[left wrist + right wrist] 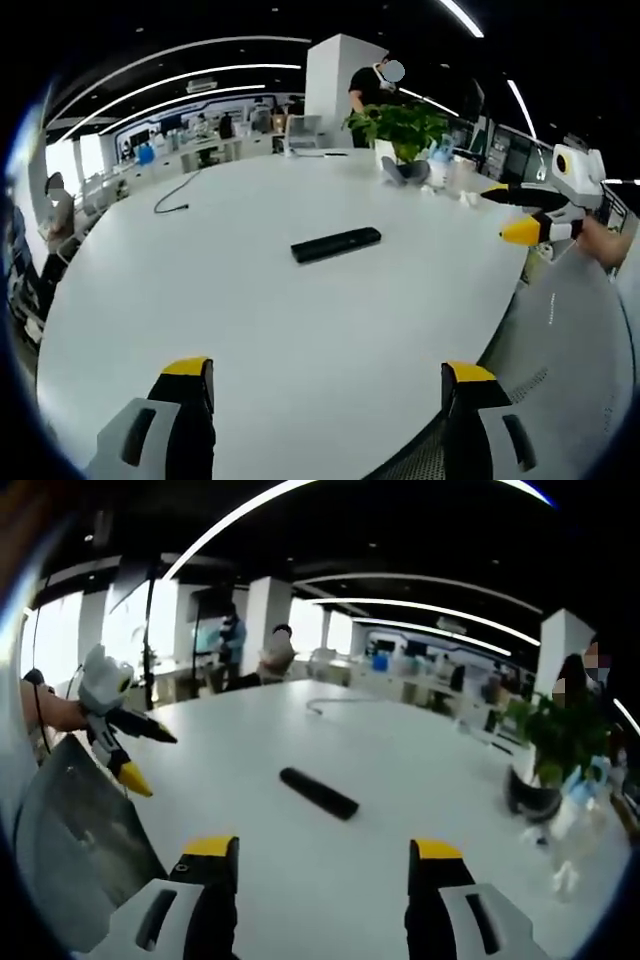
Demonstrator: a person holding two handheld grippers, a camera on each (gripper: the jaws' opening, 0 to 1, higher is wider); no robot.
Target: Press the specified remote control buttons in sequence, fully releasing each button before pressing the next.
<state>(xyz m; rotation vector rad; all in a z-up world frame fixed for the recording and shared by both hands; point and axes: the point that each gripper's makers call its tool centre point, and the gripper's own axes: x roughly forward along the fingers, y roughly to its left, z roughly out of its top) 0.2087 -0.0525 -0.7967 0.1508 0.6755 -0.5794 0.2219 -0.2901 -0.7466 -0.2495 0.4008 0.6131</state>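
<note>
Both grippers hover level above the near edge of the white surface (250, 300), apart from each other. The left gripper (325, 385) has its jaws spread wide and empty; the right gripper (320, 860) likewise. One remote control (336, 244), a slim black bar, lies flat mid-surface, well ahead of both. One potted plant (400, 135) stands beyond it.

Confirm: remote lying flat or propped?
Flat. The remote lies lengthwise on the white table, both grippers apart from it.

No text, label or number is legible anywhere here.
</note>
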